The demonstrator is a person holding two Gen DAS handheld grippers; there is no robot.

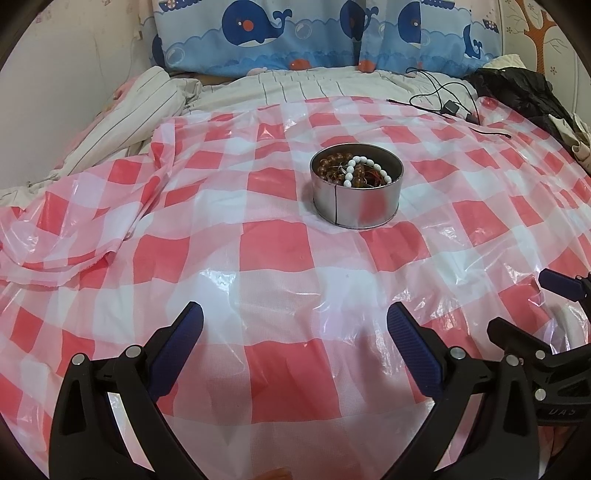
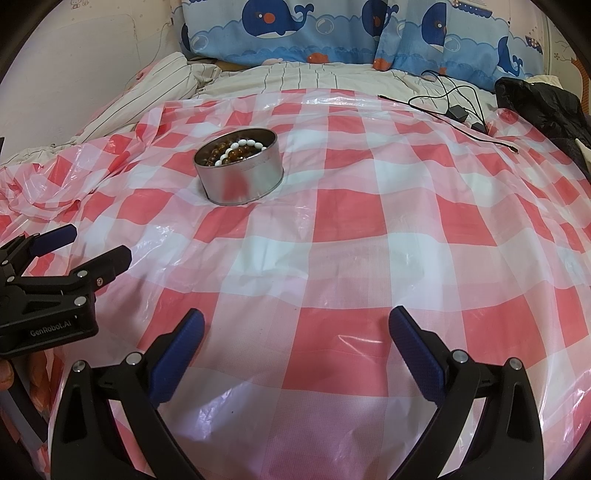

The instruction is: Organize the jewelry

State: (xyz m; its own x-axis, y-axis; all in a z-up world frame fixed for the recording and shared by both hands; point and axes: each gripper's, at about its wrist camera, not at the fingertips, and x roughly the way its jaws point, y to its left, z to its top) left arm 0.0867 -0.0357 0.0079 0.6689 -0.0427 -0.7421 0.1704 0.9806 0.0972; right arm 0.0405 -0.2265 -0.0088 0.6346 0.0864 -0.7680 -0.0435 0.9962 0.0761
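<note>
I have both tools hovering low over the bed, which is covered by a red-and-white checked plastic sheet (image 1: pixel 280 254). My left gripper (image 1: pixel 295 325) has its jaws spread wide with nothing between them, only the shiny sheet below. My right gripper (image 2: pixel 297 326) is the same: jaws wide apart, holding nothing.

The round metal tin (image 1: pixel 357 201) stands upright on the sheet, well ahead of both grippers and apart from them. From the left wrist view it sits a little right of centre; from the right wrist view it lies off to the left. Inside it I see a white bead bracelet (image 1: pixel 364 170) lying on top of brown amber-coloured beads (image 1: pixel 330 162), along with some thin reddish strands I cannot make out.

Beyond the sheet, striped bedding (image 1: pixel 280 86) runs up to blue whale-print pillows (image 1: pixel 258 33). A black cable with a small adapter (image 1: pixel 448 107) lies at the far right edge of the sheet, beside a dark garment (image 1: pixel 517 90).
</note>
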